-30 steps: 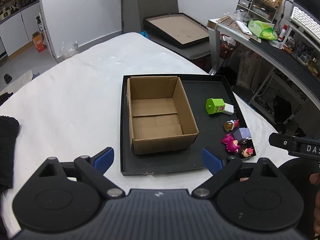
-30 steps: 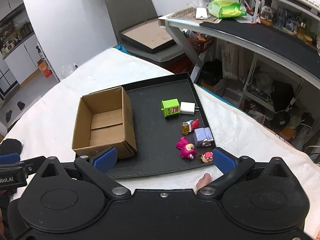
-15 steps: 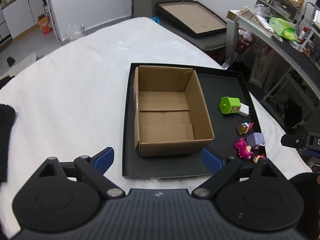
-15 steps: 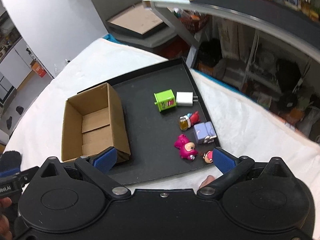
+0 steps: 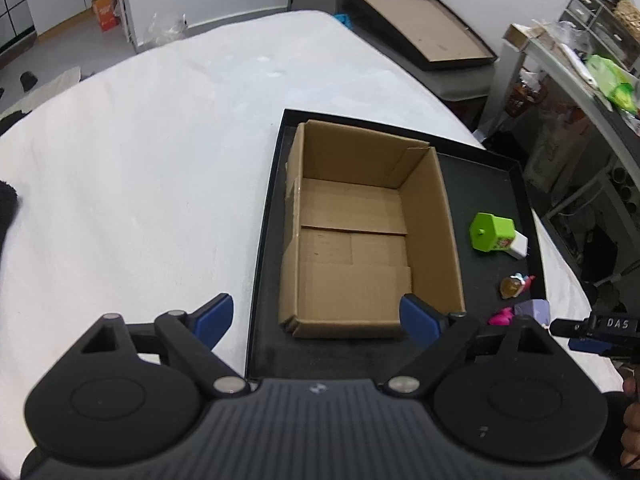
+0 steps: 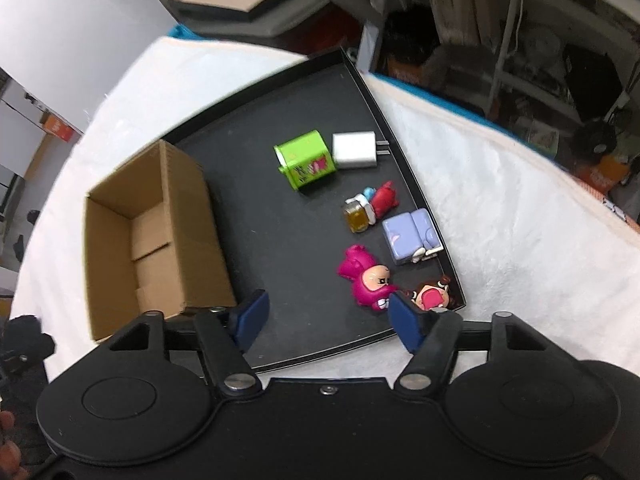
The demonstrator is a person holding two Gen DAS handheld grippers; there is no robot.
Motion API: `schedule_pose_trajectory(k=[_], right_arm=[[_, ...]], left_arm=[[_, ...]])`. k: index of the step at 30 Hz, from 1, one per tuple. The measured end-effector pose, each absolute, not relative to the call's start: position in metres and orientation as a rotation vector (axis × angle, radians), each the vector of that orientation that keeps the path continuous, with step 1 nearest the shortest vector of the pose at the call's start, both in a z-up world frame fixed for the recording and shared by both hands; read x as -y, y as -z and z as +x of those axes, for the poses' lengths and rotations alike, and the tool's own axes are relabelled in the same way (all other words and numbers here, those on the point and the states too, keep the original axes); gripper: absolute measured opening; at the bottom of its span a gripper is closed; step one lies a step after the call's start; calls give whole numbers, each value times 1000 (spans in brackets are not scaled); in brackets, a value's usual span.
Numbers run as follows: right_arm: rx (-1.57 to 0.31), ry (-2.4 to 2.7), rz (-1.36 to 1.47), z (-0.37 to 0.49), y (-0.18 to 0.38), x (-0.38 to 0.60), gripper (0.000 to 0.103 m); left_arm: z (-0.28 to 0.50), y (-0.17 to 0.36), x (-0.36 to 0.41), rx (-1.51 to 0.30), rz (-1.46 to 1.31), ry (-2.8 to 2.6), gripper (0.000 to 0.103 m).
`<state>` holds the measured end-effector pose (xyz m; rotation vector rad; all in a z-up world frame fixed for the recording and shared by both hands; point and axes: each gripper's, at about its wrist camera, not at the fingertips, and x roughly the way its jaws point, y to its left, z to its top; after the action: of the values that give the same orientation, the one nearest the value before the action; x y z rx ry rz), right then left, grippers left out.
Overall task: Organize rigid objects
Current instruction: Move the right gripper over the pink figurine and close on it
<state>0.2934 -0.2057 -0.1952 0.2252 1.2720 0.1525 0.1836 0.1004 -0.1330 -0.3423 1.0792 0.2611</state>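
Note:
An empty cardboard box stands in the left half of a black tray. On the tray's right half lie a green cube, a white charger, a small bottle figure, a lilac block, a pink figure and a red-faced figure. My left gripper hangs over the box's near wall, jaws wide and closing a little, nothing between them. My right gripper is above the tray's near part, jaws closing on empty air, its right finger beside the pink figure.
The tray rests on a white cloth-covered table. Right of the table stands a cluttered desk with shelves below. A framed board leans on a grey seat beyond the table's far edge. A person's fingers show at the lower left.
Both grippers have come down and closer to the tray. The right gripper's jaws have narrowed a great deal; the left's only slightly. The toys and box have not moved.

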Motion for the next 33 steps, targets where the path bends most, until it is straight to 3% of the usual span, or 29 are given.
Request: schedule_pose_trajectory(k=[3,7,15,23,28,32,33], right_arm=[[-1323,-136,221,306,212,204,47],[-1379,-105,204,322,235,201,41],[-1431,-45,144,342,264,194,40],[-1468,-19,63,353,287,190,41],[-1468,-35,-48,354,299,179,44],[-1475,-60,-130,347,307,165,41],[-1461,-63,-141,345,305,164,41]], left_arm=[[195,144,-104,-1108,-358,-256,82],[209,157,-109,-1138,-369,-257,74],[233,183,-122,-1179,-392,-284,55],[247,204,-127,-1226,-363,-304,51],[247,215,-131,-1253,-384,-308,34],[247,219,-131,-1256,-399,-300,13],[248,219,-131,-1260,-399,-297,12]])
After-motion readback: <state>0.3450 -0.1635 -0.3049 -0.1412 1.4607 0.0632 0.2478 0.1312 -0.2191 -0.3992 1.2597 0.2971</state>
